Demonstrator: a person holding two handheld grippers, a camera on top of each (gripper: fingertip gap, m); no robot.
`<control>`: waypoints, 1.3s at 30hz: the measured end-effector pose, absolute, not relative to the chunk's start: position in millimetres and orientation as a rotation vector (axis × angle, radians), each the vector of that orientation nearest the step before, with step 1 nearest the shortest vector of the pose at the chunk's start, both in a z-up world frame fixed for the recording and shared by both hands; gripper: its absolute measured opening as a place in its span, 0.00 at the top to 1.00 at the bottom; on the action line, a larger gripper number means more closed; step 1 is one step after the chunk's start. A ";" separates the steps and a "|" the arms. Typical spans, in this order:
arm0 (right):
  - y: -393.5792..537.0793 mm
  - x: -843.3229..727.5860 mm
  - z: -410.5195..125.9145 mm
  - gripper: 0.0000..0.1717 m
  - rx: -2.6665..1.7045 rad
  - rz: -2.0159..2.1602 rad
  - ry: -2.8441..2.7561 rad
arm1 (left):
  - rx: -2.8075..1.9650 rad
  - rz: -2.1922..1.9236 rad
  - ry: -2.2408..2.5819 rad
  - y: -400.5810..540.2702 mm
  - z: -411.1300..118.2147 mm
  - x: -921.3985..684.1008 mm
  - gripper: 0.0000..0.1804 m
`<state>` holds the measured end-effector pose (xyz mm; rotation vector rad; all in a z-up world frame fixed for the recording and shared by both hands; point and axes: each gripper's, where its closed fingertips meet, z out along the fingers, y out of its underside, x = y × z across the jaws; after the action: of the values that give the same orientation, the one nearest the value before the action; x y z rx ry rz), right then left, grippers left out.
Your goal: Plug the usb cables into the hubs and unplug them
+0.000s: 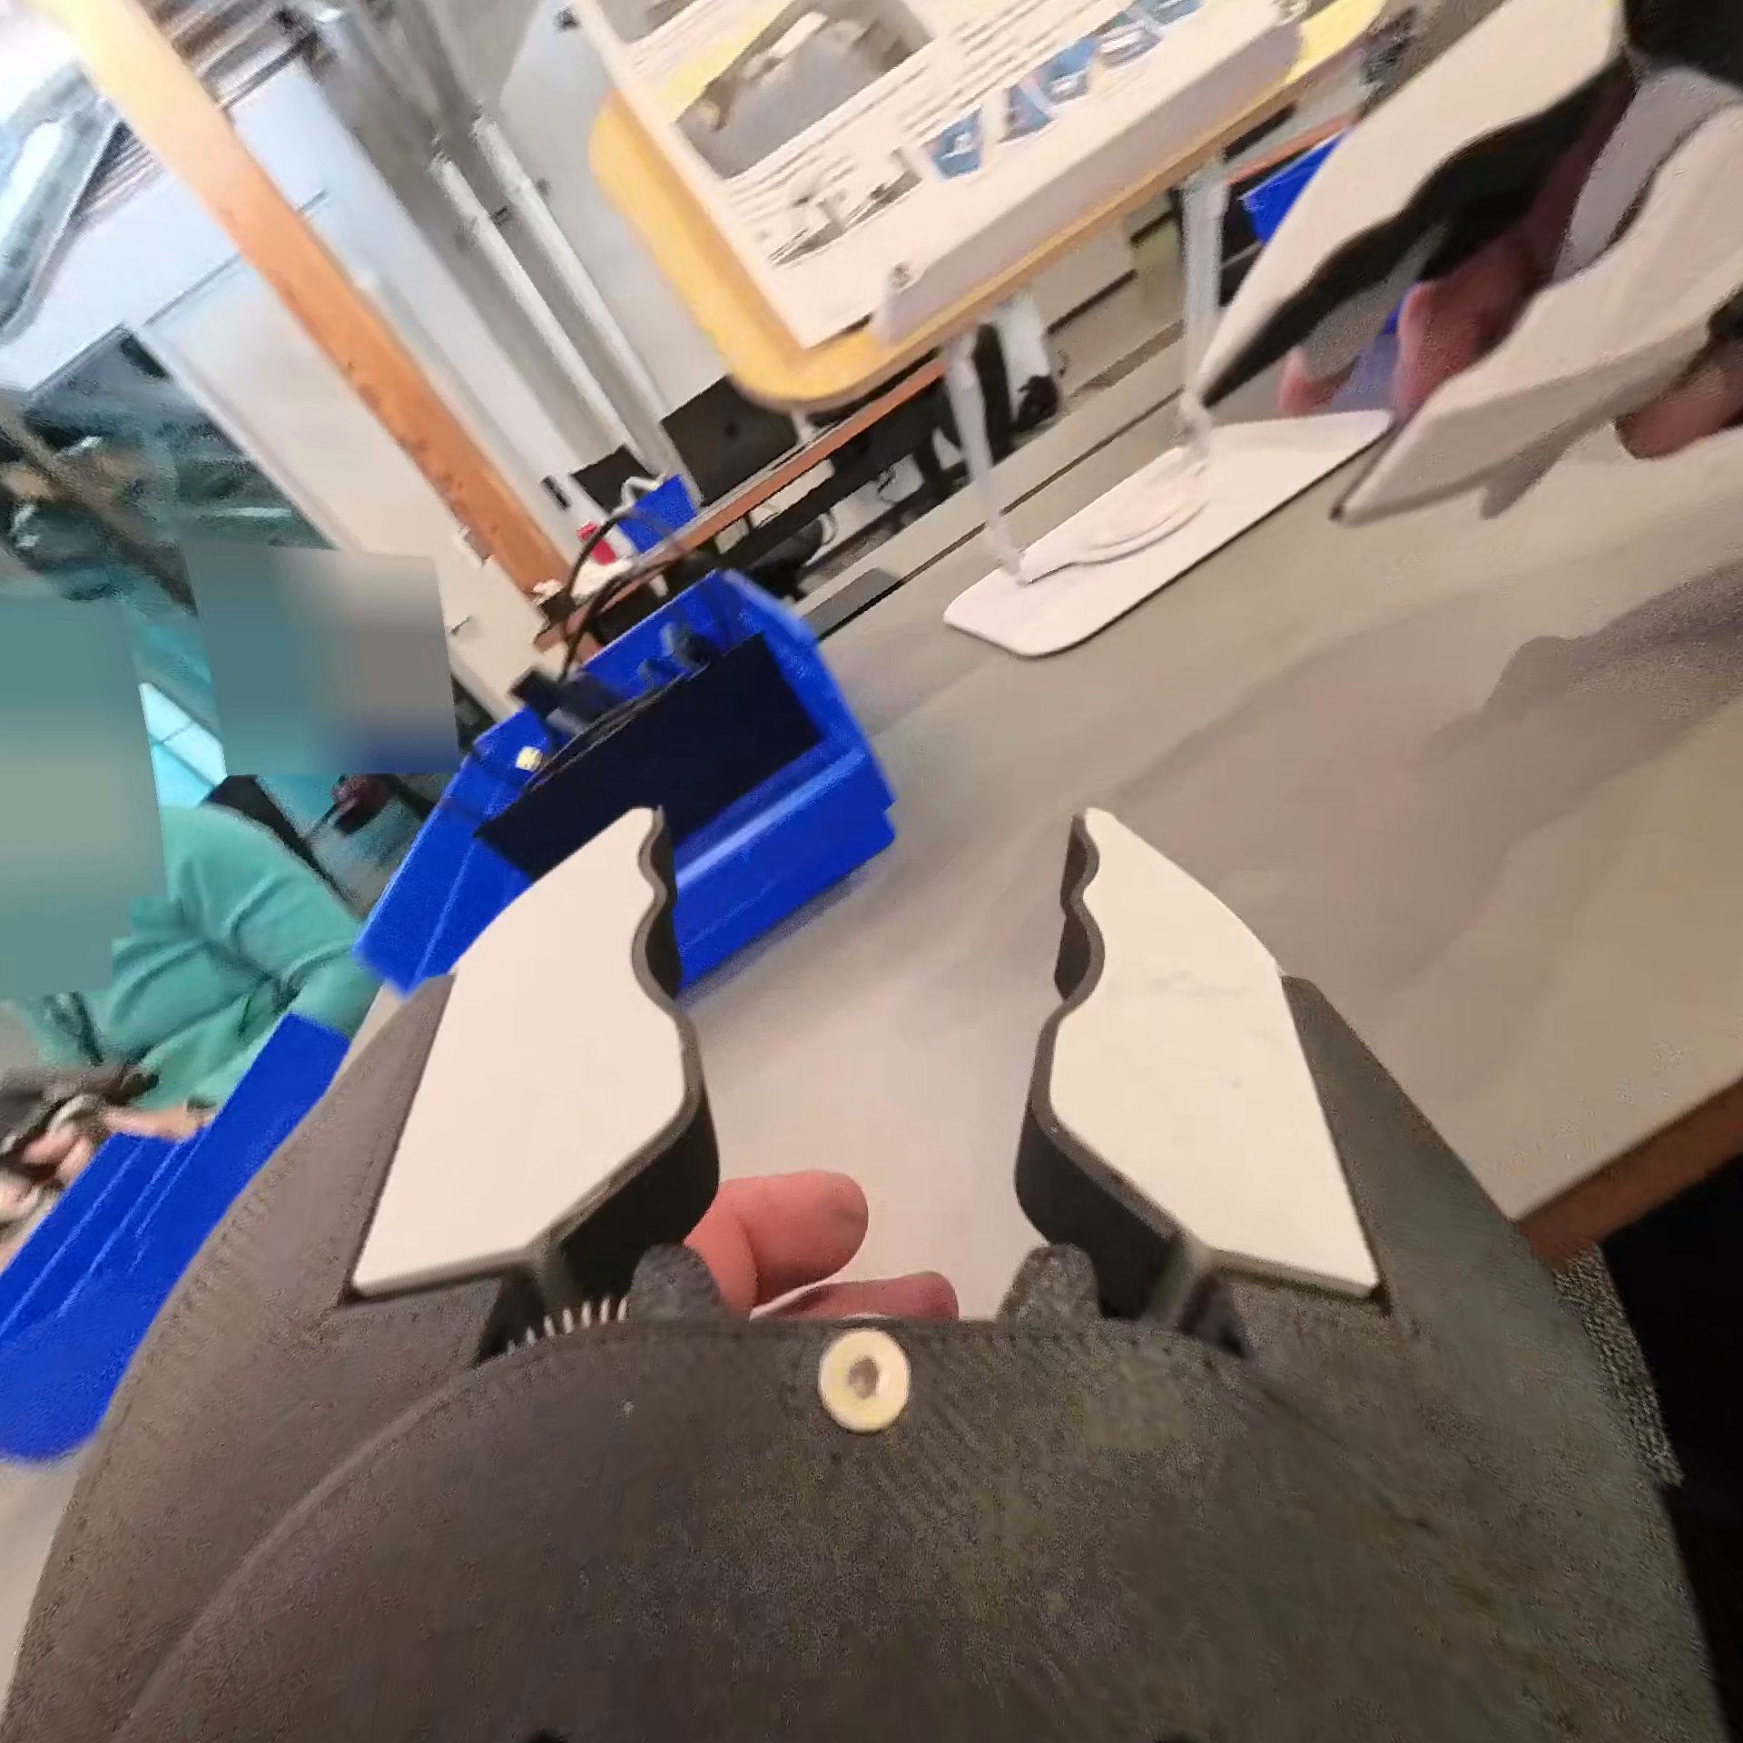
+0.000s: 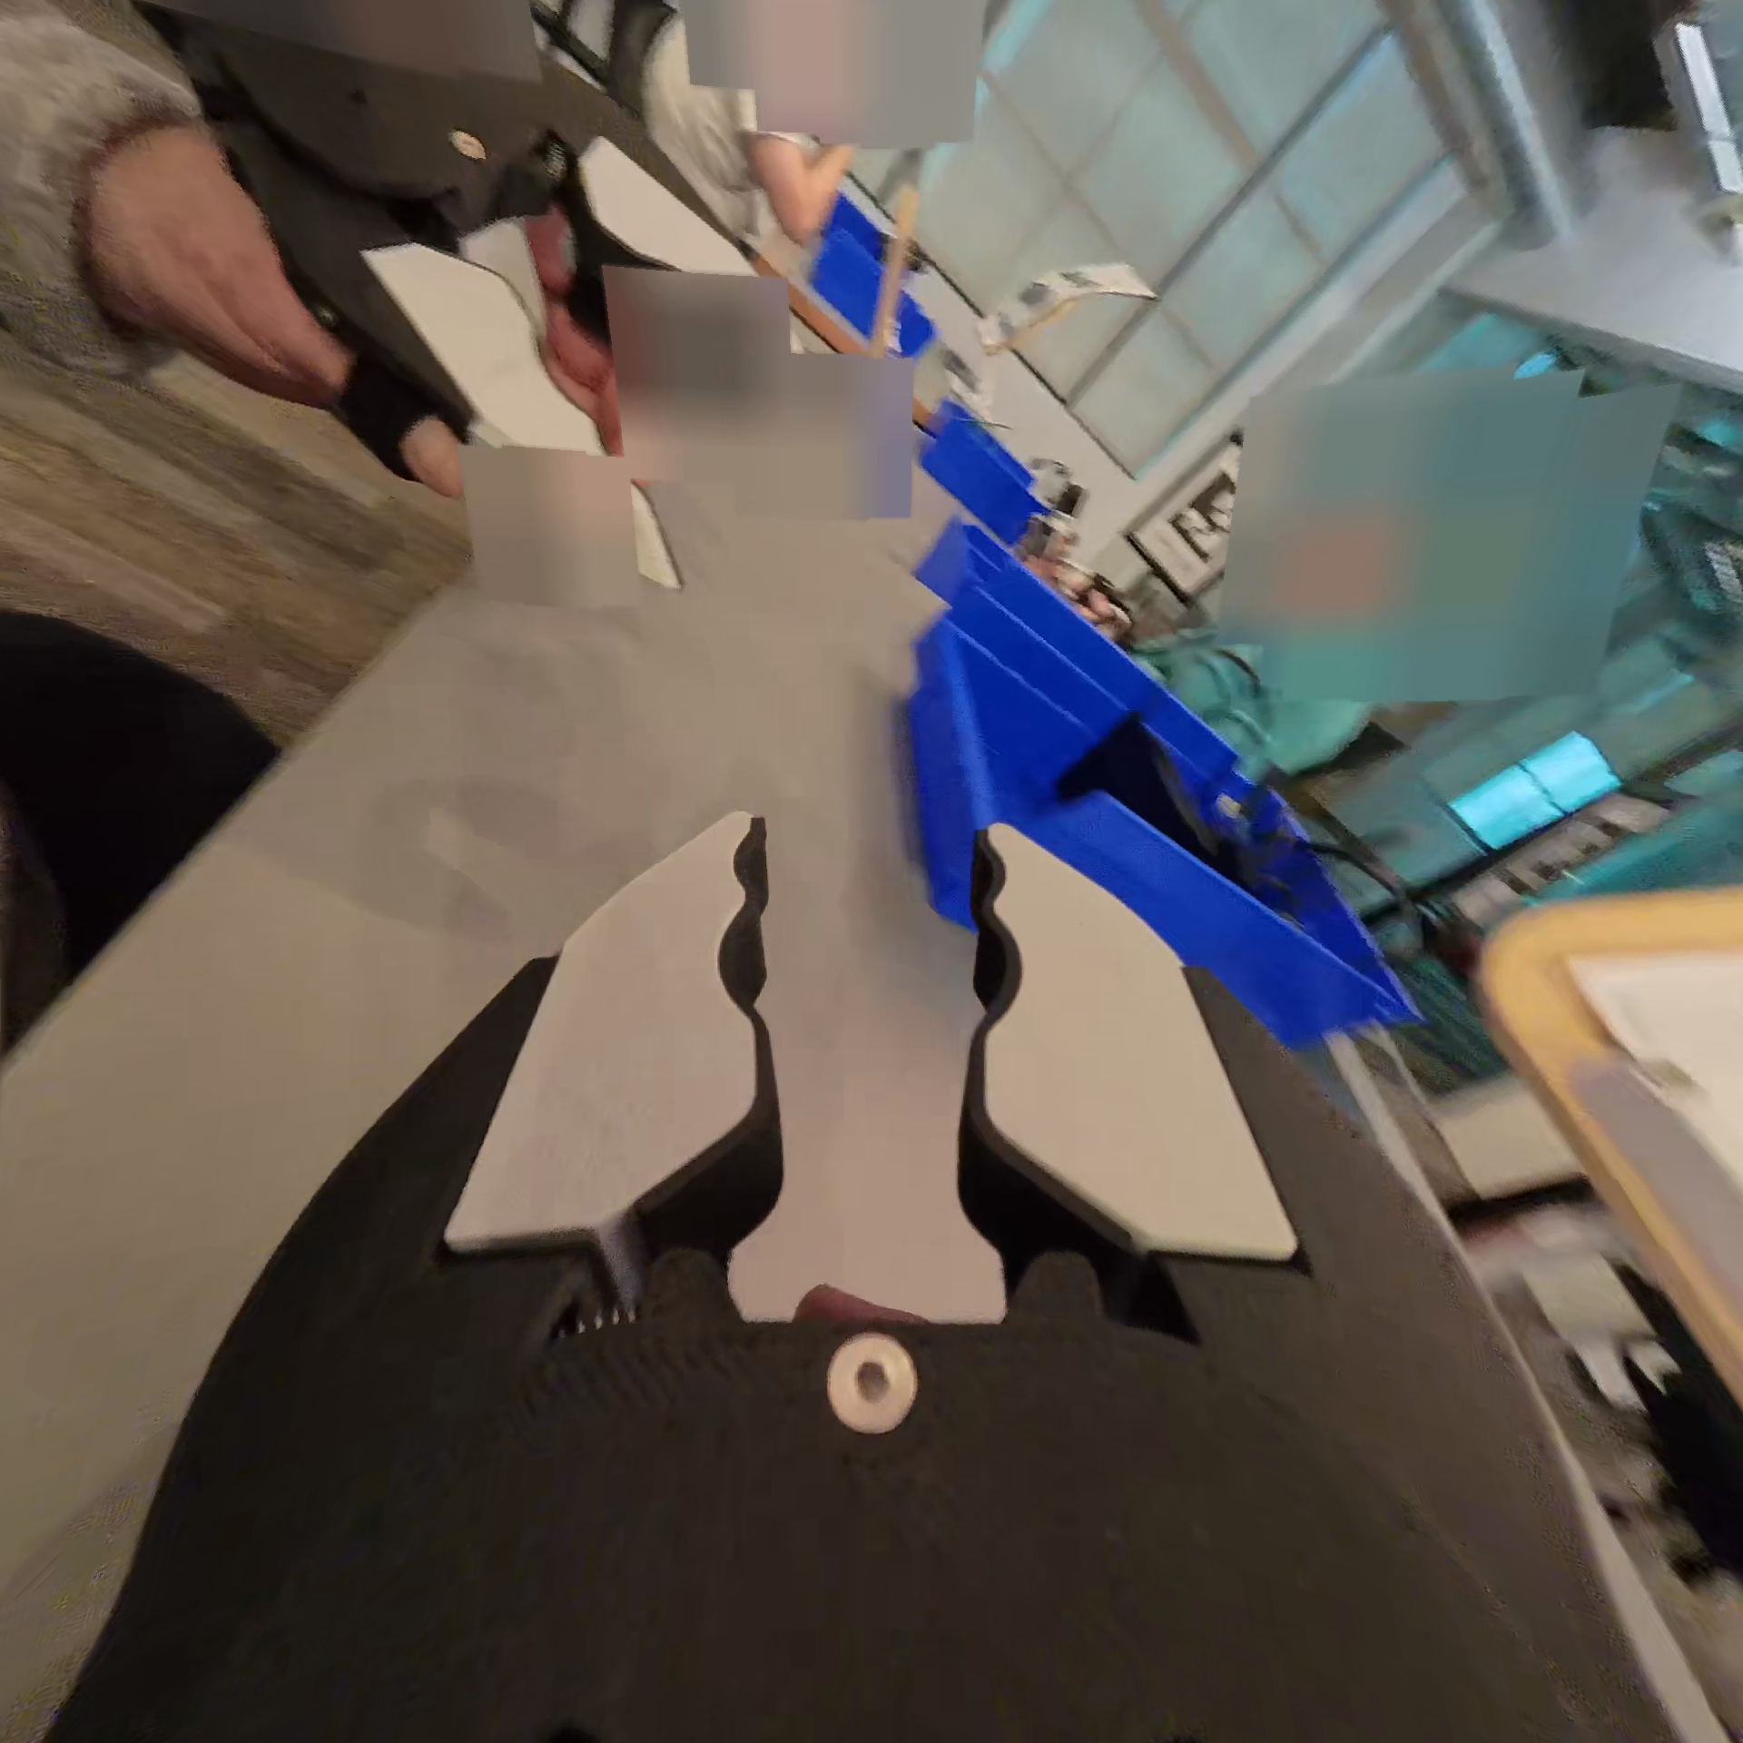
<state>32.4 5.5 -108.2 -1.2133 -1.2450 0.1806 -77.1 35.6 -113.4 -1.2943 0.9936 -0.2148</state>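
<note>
Two grippers above the grey table (image 1: 1226, 755) — both tilted.
Left gripper (image 1: 868, 849) wide open and empty; right gripper (image 2: 872, 849) partly open, empty, beside the blue bin (image 2: 1132, 849).

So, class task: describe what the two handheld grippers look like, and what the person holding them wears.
Each gripper has a rough black printed body, a silver centre screw and flat white fingers with wavy black inner pads. The person wears a grey knit sleeve.
</note>
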 end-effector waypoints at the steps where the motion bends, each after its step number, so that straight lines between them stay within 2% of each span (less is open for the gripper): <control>1: 8.7 52.7 -104.5 0.75 -1.233 0.132 -1.204 | -1.276 -0.218 1.026 36.6 -112.5 -61.7 0.57; 9: 21.4 234.2 -68.2 0.76 -1.347 -0.426 -0.849 | -1.215 -0.251 1.256 49.7 -131.9 38.7 0.61; 13: 31.7 308.2 -82.3 0.70 -1.513 -0.561 -0.731 | -1.187 -0.149 1.294 66.5 -150.4 57.5 0.62; 17: 35.4 338.4 -99.2 0.71 -1.657 -0.460 -0.619 | -1.164 -0.019 1.328 70.6 -159.0 57.3 0.64; 22: 45.0 345.5 -125.4 0.71 -1.777 -0.554 -0.655 | -1.177 -0.028 1.308 73.3 -157.0 56.4 0.65; 29: 47.5 356.4 -131.7 0.78 -1.784 -0.717 -0.685 | -1.171 -0.031 1.314 72.2 -157.2 56.5 0.65; 39: 40.2 374.7 -137.0 0.77 -1.848 -0.711 -0.638 | -1.166 -0.037 1.322 71.3 -157.7 58.7 0.65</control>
<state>374.7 40.2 -137.0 -1.8481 -0.6382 -0.7108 58.7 71.3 -157.7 -1.1662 1.3216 -0.0367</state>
